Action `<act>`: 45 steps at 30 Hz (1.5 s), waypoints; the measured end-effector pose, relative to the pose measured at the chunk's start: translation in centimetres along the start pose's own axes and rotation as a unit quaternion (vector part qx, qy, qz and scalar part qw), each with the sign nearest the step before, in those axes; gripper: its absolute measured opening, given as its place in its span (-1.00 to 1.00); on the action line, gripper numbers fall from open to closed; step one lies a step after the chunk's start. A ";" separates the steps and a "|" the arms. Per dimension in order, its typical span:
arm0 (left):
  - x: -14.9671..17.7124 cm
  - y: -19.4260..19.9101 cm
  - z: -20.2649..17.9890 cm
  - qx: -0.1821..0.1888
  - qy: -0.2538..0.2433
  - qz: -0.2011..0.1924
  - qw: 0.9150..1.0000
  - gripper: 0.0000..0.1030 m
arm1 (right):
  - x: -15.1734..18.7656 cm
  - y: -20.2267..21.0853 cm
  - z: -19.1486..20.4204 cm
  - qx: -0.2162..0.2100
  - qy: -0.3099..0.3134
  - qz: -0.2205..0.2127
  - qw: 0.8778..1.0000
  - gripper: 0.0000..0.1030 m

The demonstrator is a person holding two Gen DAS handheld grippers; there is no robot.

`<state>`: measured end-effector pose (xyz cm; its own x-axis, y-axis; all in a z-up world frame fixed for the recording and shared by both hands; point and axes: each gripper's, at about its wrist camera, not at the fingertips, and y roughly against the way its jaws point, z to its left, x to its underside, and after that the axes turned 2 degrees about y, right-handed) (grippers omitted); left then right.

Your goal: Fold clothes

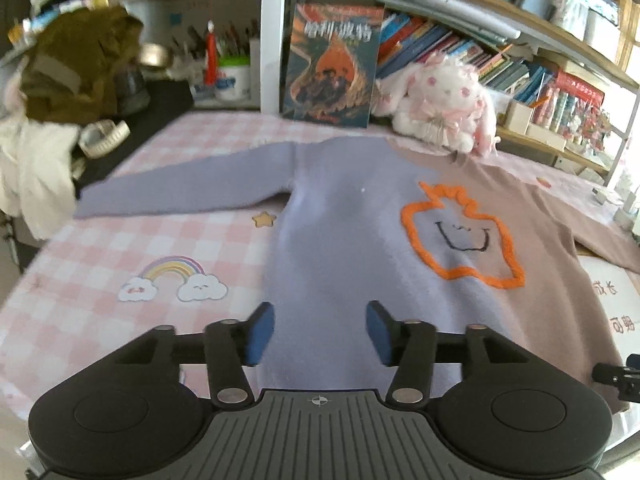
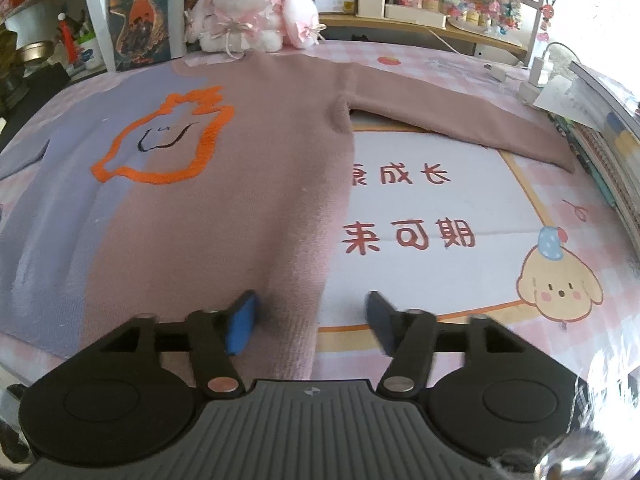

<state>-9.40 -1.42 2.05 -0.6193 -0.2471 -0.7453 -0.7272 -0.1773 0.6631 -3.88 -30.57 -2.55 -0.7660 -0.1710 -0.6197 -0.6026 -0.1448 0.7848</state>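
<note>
The sweater (image 1: pixel 360 216) lies flat and face up on the desk (image 1: pixel 80 248), with its long axis running from the hem, which is nearest to both grippers, to the collar beside the plush rabbit (image 1: pixel 440 96). Its two sleeves stretch out sideways. The lilac sleeve (image 1: pixel 180 184) goes away from the orange outline (image 1: pixel 460 236) on the chest toward the left gripper's side, and the brown sleeve (image 2: pixel 460 120) goes away from the outline toward the right gripper's side.

The left gripper (image 1: pixel 320 332) hovers over the lilac half near the hem; its jaws stand apart and hold nothing. The right gripper (image 2: pixel 308 320) is above the brown side edge near the hem, also with jaws apart and empty; the edge passes between them.

I judge that each sleeve is nearer to its own hand, and both lie far ahead of the jaws.
</note>
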 end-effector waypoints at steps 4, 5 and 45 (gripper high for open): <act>0.7 2.3 -1.7 -0.021 -0.020 -0.020 0.999 0.54 | 0.1 1.6 0.5 -0.002 0.002 -0.034 0.999 0.69; 0.9 2.7 -2.2 -0.025 -0.024 -0.023 0.999 0.56 | 0.1 2.2 0.7 -0.003 0.004 -0.046 0.999 0.71; -1.4 -2.5 9.7 0.115 -0.154 0.024 0.981 0.78 | 2.7 4.8 21.0 0.079 0.005 -0.069 0.994 0.93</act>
<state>-9.61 8.64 0.73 -0.6883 0.0565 -0.7232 -0.7210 0.0568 0.6906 -13.53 -11.23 -0.24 -0.6720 -0.1704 -0.7207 -0.7299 -0.0125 0.6835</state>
